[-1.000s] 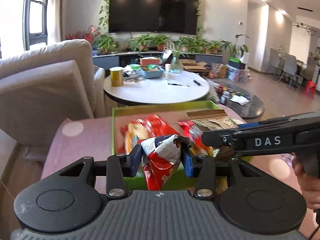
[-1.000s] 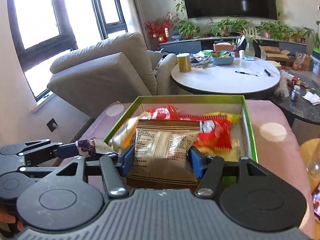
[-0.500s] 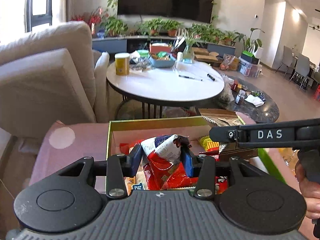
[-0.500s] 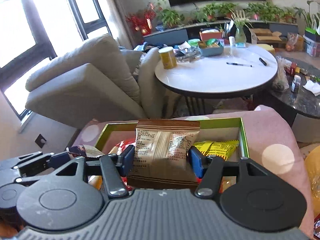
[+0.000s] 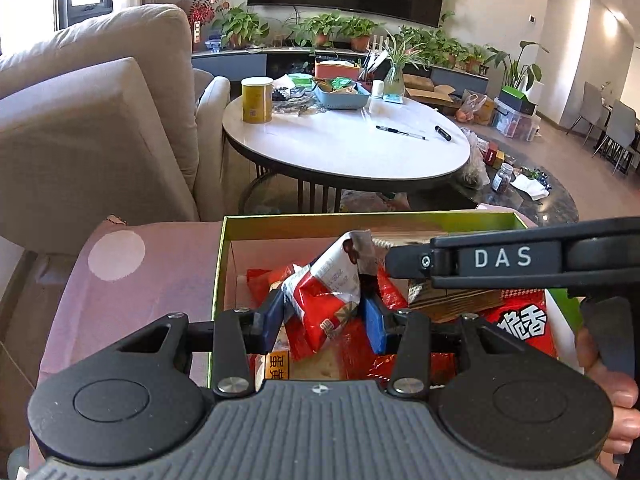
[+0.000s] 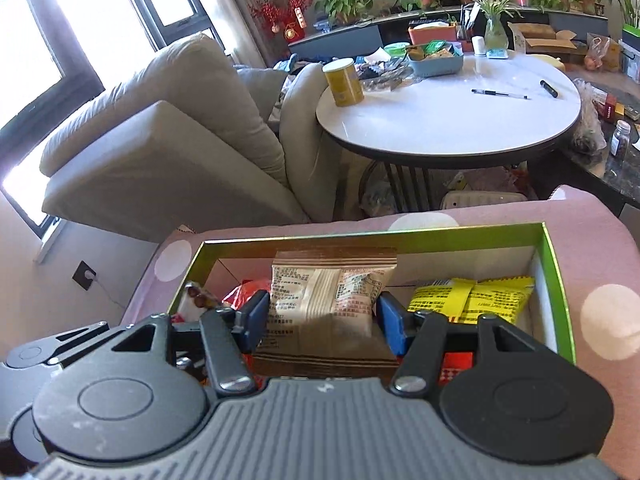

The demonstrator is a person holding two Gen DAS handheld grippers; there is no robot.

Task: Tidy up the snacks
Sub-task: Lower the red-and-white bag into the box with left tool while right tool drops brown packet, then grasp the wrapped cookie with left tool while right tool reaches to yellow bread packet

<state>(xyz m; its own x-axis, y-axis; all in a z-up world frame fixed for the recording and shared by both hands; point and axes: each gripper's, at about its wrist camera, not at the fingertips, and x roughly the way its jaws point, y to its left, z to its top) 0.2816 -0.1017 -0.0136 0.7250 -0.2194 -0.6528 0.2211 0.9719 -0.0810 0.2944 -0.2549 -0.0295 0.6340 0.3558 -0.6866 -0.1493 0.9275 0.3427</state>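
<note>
A green-rimmed box [image 5: 280, 221] [image 6: 554, 256] sits on a pink dotted cloth and holds several snack packets. My left gripper [image 5: 325, 315] is shut on a red and white snack packet [image 5: 320, 292], held low inside the box's left part. My right gripper [image 6: 323, 316] is shut on a beige and brown snack packet [image 6: 332, 288], held upright inside the box near its middle. A yellow packet [image 6: 472, 296] lies at the box's right. The right gripper's body crosses the left wrist view [image 5: 500, 258]. A red packet with white lettering [image 5: 520, 322] lies under it.
A beige armchair [image 5: 92, 132] stands to the left. A round white table [image 5: 344, 144] behind the box carries a yellow can [image 5: 257, 99], a blue tray and pens. A dark low table with jars [image 5: 520, 192] is at the right.
Both grippers have moved forward and down into the box with their packets still held. The box now fills the lower view and the round table looks closer.
</note>
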